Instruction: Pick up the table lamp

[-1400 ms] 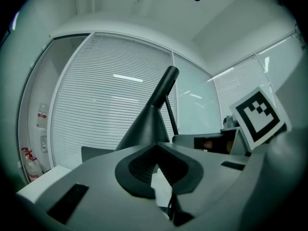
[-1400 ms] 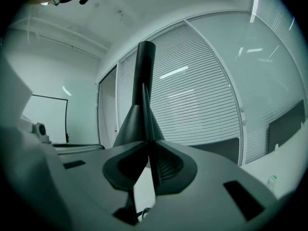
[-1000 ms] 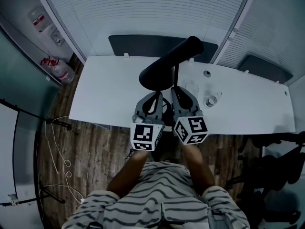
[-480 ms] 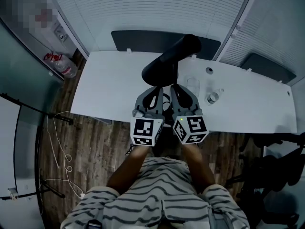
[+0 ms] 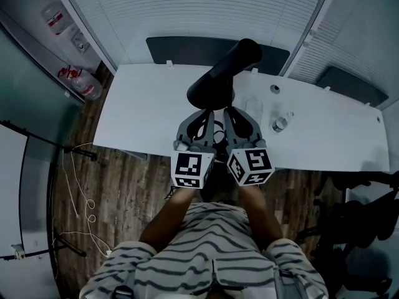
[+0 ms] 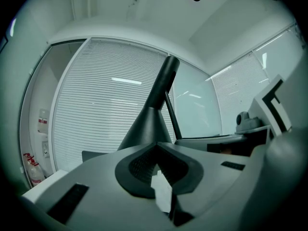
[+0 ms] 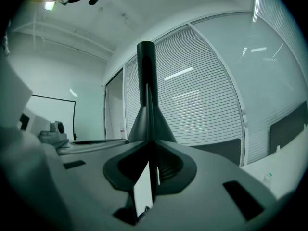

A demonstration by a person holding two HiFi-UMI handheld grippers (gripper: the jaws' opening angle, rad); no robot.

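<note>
The black table lamp (image 5: 212, 86) stands on the white table (image 5: 143, 104), its cone shade and long tube head leaning up to the right. Its base is hidden behind my grippers. My left gripper (image 5: 207, 113) and right gripper (image 5: 228, 112) are side by side just in front of the lamp, both shut and holding nothing. In the left gripper view the shade (image 6: 147, 124) rises beyond the closed left gripper (image 6: 156, 146), with the thin stem off to the right. In the right gripper view the lamp (image 7: 146, 105) is straight ahead of the closed right gripper (image 7: 154, 146).
A clear glass (image 5: 252, 108), a small bottle (image 5: 278, 124) and a small round thing (image 5: 271, 90) are on the table right of the lamp. A dark panel (image 5: 181, 45) runs behind the table. A water bottle (image 5: 81, 83) and cables (image 5: 78, 185) are on the wooden floor at left.
The head view has shifted slightly. Both grippers stay shut in the same place before the lamp.
</note>
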